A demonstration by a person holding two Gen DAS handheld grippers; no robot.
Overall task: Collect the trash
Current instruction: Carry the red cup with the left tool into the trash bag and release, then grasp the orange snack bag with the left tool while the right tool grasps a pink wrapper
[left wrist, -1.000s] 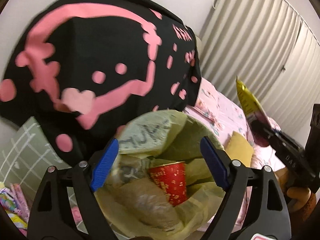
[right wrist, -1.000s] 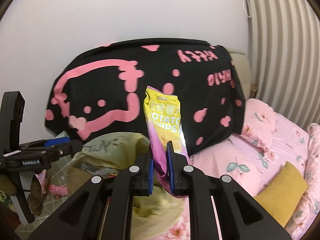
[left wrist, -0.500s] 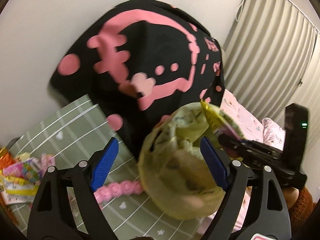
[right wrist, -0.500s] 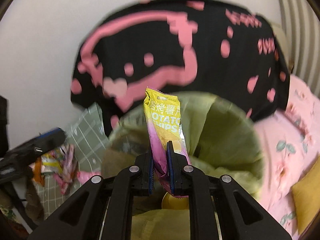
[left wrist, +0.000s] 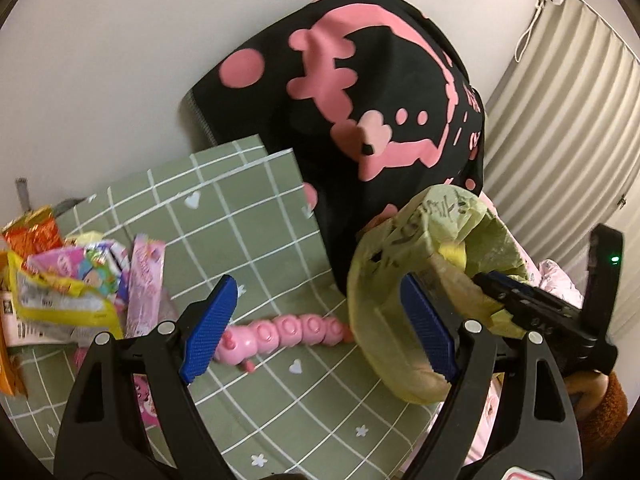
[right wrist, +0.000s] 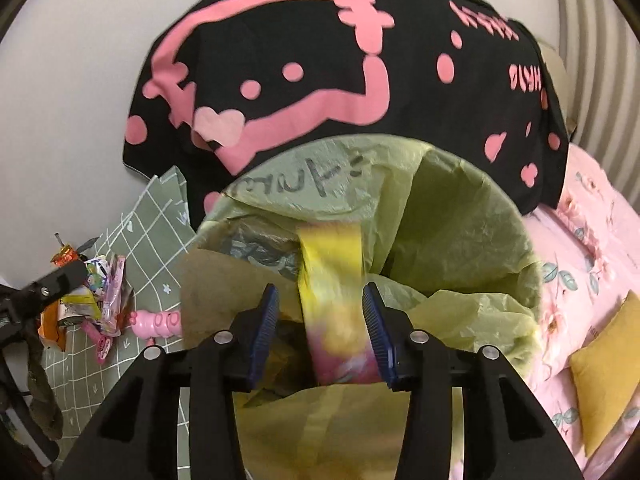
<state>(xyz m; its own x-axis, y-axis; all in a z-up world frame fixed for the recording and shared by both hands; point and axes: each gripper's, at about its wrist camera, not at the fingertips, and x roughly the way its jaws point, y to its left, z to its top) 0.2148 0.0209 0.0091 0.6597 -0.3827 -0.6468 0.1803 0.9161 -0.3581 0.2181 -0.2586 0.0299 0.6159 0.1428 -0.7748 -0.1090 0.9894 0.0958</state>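
Left to right: a heap of wrappers (left wrist: 64,292) lies on the green checked mat (left wrist: 240,216) left of the left gripper (left wrist: 318,326), whose jaws stand wide apart and empty, a pink toy (left wrist: 288,332) just beyond them. To its right sits the bin (left wrist: 416,280) lined with a yellow-green bag, the right gripper (right wrist: 324,330) poised over its mouth. Half a second ago that gripper still pinched the chip bag (right wrist: 334,292) upright above the bin; now its jaws are spread and the bag, blurred, sits between them inside the liner, apparently dropping. A second ago the left gripper faced the bin; it has since swung toward the heap. This piece of trash looks delivered, and the wrappers on the mat, left of both grippers, appear to be the next pickup. A black-and-pink cloth (right wrist: 360,80) hangs behind the bin.
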